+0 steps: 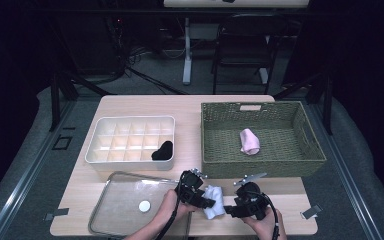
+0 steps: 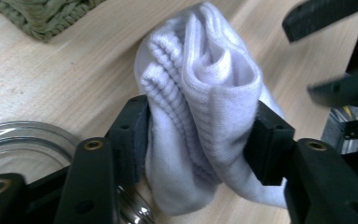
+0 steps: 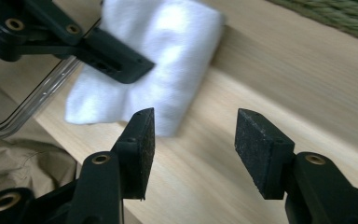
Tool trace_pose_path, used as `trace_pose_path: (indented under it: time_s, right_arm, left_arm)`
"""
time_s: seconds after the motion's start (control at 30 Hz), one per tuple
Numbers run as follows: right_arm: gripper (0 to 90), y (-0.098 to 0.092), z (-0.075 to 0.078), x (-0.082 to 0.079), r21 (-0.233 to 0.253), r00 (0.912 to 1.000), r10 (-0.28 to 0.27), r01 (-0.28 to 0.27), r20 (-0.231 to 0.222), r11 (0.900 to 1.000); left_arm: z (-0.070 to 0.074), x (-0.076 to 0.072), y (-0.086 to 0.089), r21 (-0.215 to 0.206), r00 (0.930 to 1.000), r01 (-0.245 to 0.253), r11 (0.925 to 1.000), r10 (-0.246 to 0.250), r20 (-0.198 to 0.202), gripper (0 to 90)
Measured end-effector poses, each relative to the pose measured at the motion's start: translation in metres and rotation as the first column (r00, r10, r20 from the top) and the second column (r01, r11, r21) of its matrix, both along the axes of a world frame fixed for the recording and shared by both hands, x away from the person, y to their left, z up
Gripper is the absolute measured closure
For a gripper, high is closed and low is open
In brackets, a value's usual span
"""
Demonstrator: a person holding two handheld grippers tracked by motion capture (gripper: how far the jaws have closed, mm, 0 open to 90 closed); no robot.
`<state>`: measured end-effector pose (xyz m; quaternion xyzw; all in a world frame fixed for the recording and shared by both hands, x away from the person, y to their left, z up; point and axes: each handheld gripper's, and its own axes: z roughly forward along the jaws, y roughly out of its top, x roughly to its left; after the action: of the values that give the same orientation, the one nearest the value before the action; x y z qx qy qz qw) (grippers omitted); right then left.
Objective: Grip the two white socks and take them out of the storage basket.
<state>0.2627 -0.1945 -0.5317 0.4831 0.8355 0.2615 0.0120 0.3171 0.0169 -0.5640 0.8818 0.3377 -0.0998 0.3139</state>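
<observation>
from the high view we see one black sock (image 1: 162, 150) already in the divided organizer (image 1: 130, 122) and a pink one (image 1: 250, 141) left in the woven basket (image 1: 215, 162). in the left gripper view, our left gripper (image 2: 200, 140) clamps the white sock (image 2: 205, 93) at the table's front edge. in the right gripper view, our right gripper (image 3: 193, 140) hangs agape beside it, holding nothing.
</observation>
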Motion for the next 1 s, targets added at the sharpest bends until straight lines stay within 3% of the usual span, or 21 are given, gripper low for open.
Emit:
trace_pose_path:
  time_s: [0.1,0.33,0.47,0.73,1.0]
  right_arm:
    - [42.4,-0.005,0.0,0.001,-0.01,0.9999,-0.009,0.009,0.006,1.0]
    - [30.3,-0.015,-0.003,0.005,-0.036,0.999,-0.034,0.035,0.029,0.999]
    - [25.7,-0.021,-0.006,0.007,-0.039,0.9985,-0.041,0.042,0.035,0.998]
    - [17.1,-0.025,-0.008,0.009,-0.052,0.9978,-0.052,0.054,0.04,0.997]
    - [16.0,-0.028,-0.008,0.009,-0.048,0.9974,-0.053,0.056,0.048,0.997]
  left_arm:
    - [-0.001,0.0,0.001,-0.012,1.0,0.005,0.9999,-0.005,-0.008,54.3]
    - [0.002,-0.004,0.001,-0.023,0.9995,0.017,0.9996,-0.017,0.026,63.0]
    - [0.004,-0.004,0.003,-0.041,0.9996,0.022,0.9989,-0.021,0.021,63.7]
    - [0.01,-0.001,0.009,-0.036,0.9989,0.009,0.9993,-0.007,0.046,63.6]
    - [0.017,-0.003,0.01,-0.043,0.9974,0.012,0.999,-0.009,0.071,63.4]
